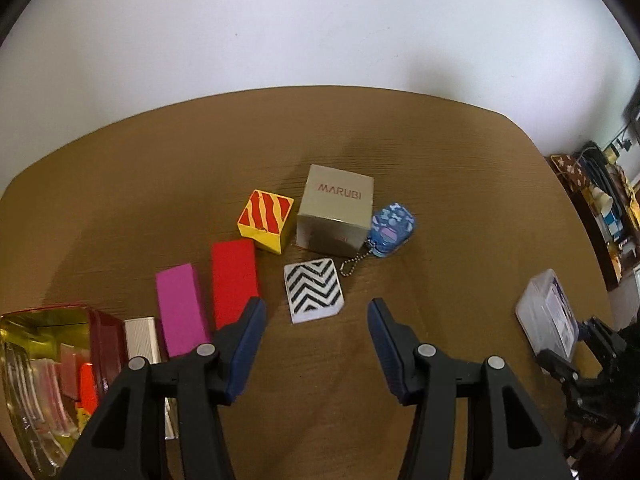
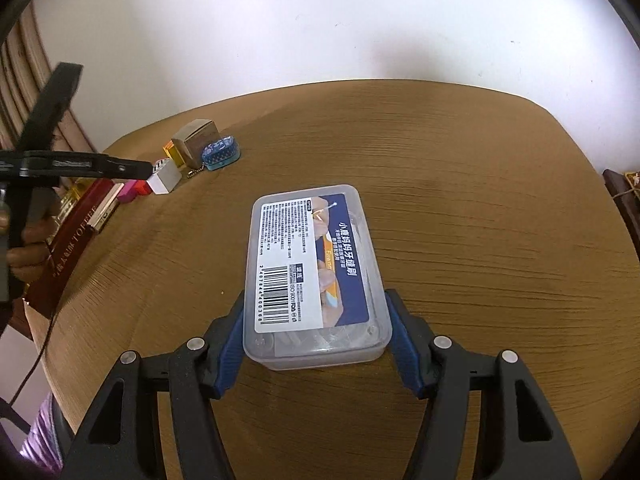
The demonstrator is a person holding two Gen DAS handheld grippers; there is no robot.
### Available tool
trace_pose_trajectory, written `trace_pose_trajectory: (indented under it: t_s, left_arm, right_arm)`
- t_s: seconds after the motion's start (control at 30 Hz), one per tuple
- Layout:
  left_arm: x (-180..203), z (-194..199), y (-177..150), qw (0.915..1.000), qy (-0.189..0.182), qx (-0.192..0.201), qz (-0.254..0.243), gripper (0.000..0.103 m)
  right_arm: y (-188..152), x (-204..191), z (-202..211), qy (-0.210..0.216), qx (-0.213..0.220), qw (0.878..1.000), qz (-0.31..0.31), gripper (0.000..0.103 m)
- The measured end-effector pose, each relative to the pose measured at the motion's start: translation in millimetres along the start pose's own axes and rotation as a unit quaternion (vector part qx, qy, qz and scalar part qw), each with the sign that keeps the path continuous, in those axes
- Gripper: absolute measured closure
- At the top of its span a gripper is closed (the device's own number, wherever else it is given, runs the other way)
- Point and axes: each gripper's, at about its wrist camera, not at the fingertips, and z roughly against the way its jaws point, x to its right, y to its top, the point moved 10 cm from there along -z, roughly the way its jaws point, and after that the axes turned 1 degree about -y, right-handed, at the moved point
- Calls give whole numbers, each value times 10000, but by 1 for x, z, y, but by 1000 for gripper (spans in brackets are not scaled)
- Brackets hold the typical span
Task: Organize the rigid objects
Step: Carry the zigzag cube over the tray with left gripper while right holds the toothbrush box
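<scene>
Gripping the clear rectangular plastic box [image 2: 316, 272] at its near end, low in the frame's centre, the right gripper [image 2: 316, 336] is pinching smooth walls and the box could slip. Left gripper [image 1: 316, 320] is hovering open and empty before the zigzag block [image 1: 314, 290], risking a knock.

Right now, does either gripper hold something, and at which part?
The right gripper clamps the clear plastic box by the long sides at its near end. The left gripper holds nothing.
</scene>
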Motion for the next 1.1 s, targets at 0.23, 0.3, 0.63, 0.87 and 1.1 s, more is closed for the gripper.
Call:
trace_pose_trajectory:
  t_s: [0.23,0.3,0.63,0.87,1.1]
  left_arm:
    - [9,-13,4,9998,-28,-22,-190,49]
    - [9,-19,3,9998,8,-70,-177,51]
    - [19,-7,-14,9997,-217,56,130,73]
    - [43,54,-74,9973,-706,72,212,73]
    - [4,124,-123,9953,-682,183,661,73]
  right_arm:
    - [-1,0,2,52,11,10000,-53,43]
    - [-1,1,1,68,14,10000,-71,43]
    - [-2,1,1,79,22,9999,-114,43]
    - [-1,1,-1,-22,-4,10000,-35,43]
    - [0,0,-3,-159,-26,9998,77,43]
